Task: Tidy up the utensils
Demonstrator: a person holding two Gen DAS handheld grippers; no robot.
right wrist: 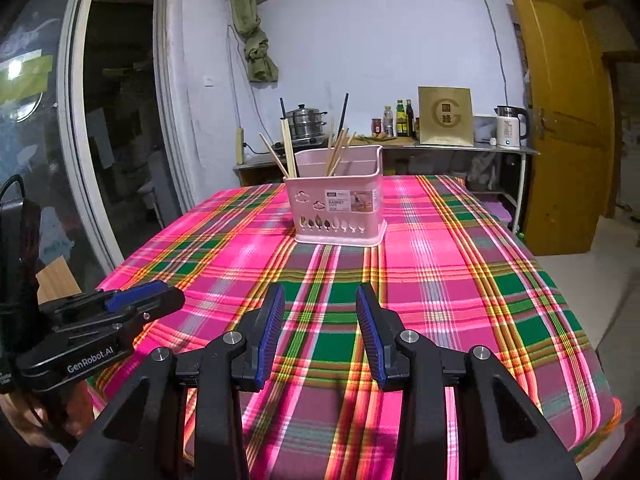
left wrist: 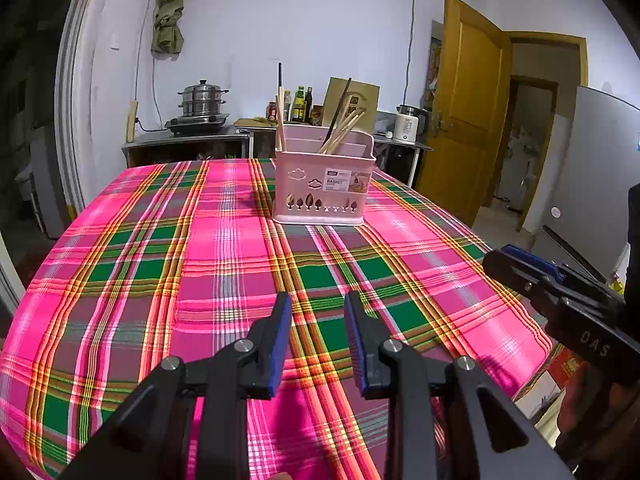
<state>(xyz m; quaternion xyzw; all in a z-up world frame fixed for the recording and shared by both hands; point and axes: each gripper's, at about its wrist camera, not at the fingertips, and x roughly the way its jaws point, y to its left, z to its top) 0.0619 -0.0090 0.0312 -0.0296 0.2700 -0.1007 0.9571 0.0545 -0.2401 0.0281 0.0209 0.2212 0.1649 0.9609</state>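
Note:
A pink plastic utensil basket (left wrist: 322, 188) (right wrist: 338, 210) stands upright toward the far end of a table under a pink and green plaid cloth (left wrist: 224, 264) (right wrist: 440, 264). Several wooden chopsticks (left wrist: 344, 130) (right wrist: 338, 150) and a dark one lean inside it. My left gripper (left wrist: 318, 300) hovers over the near part of the cloth, open, with nothing between its blue pads. My right gripper (right wrist: 320, 292) does the same, open and empty, well short of the basket. Each gripper shows at the edge of the other's view, the right gripper (left wrist: 520, 264) and the left gripper (right wrist: 140, 298).
Behind the table runs a metal counter (left wrist: 192, 138) with a steel steamer pot (left wrist: 202, 100), bottles (left wrist: 300, 104), a gold box (right wrist: 445, 116) and a white kettle (right wrist: 509, 126). A yellow wooden door (left wrist: 468, 92) stands open at the right. A glass door (right wrist: 100, 120) is at the left.

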